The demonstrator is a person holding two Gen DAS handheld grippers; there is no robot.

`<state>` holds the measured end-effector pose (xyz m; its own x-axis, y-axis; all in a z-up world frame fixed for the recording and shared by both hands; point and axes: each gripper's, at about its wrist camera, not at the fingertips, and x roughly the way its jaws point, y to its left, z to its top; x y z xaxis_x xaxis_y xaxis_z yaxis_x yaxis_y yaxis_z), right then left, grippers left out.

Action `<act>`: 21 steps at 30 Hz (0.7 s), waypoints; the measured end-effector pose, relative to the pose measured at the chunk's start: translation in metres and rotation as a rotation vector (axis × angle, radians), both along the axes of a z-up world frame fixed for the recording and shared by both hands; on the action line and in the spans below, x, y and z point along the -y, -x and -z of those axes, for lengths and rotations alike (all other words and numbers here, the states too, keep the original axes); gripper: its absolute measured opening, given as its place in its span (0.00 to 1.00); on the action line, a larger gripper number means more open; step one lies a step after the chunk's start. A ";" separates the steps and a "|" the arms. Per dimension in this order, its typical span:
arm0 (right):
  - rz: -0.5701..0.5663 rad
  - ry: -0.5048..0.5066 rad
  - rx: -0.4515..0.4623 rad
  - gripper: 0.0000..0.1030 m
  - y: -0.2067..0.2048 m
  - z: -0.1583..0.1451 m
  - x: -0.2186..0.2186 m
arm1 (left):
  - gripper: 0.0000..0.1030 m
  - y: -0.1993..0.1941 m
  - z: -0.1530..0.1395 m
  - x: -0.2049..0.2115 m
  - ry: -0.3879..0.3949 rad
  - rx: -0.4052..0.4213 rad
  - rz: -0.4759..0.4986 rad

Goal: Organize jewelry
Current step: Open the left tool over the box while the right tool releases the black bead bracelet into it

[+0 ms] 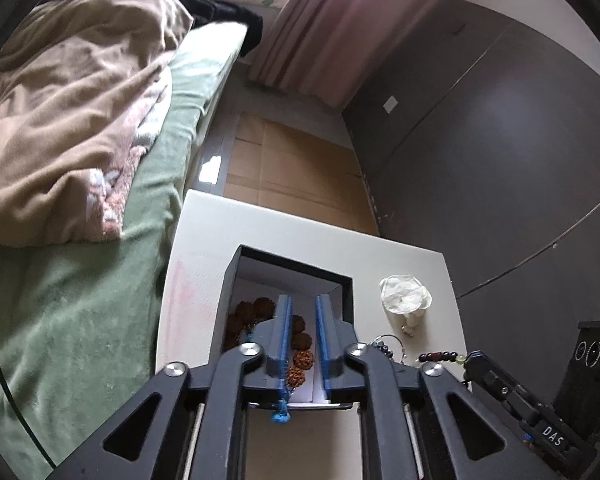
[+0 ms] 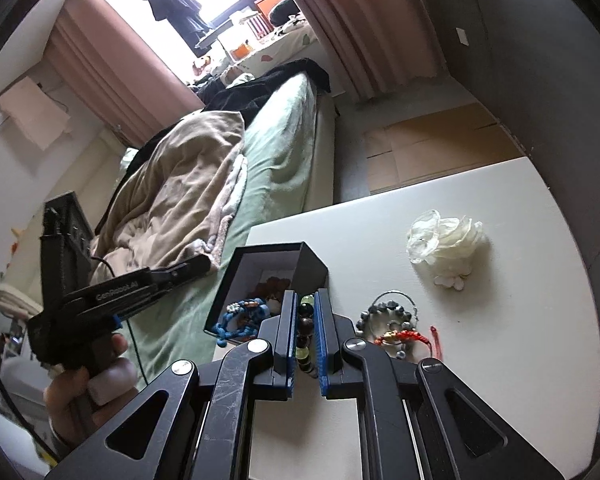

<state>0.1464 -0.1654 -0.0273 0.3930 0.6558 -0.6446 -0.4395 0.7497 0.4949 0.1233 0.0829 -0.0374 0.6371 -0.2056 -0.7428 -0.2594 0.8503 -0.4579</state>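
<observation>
The left claw (image 1: 303,308) hangs over an open black box (image 1: 290,270) that stands on the white desk (image 1: 400,256); its blue-padded fingers stand apart with nothing pressed between them, and a bracelet of rough brown beads (image 1: 300,342) on blue cord lies in the box below the gap, a knotted blue cord end draped against the inner side of the left finger. The right claw (image 2: 303,304) is closed on a string of dark, brown and pale green beads (image 2: 305,332), gripped between its blue pads at the desk-side edge of the box (image 2: 314,266). In the right wrist view a blue knotted cord bracelet (image 2: 240,320) lies across the box's near rim. On the desk just right of the box lie a grey bead bracelet (image 2: 388,312) and a red cord bracelet (image 2: 404,336), touching each other, and farther off a crumpled white translucent piece (image 2: 444,240). A hand (image 2: 88,384) holds the left gripper's handle, whose side reads "GenRobot.AI"; the right gripper's body in the left wrist view bears "DAS". A green-sheeted bed (image 1: 80,320) with a tan blanket (image 1: 72,112) stands beside the desk.
</observation>
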 end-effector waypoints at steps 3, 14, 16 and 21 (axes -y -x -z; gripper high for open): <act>-0.013 -0.038 0.009 0.09 0.000 -0.004 -0.003 | 0.70 0.006 -0.005 -0.005 -0.002 0.029 -0.024; -0.093 -0.165 0.023 0.09 0.003 -0.012 -0.046 | 0.79 0.026 -0.023 -0.043 0.038 0.104 -0.107; -0.109 -0.188 0.020 0.09 0.003 -0.012 -0.055 | 0.79 0.030 -0.026 -0.051 0.046 0.116 -0.123; -0.146 -0.240 0.009 0.09 0.004 -0.008 -0.077 | 0.79 0.036 -0.028 -0.064 0.068 0.132 -0.151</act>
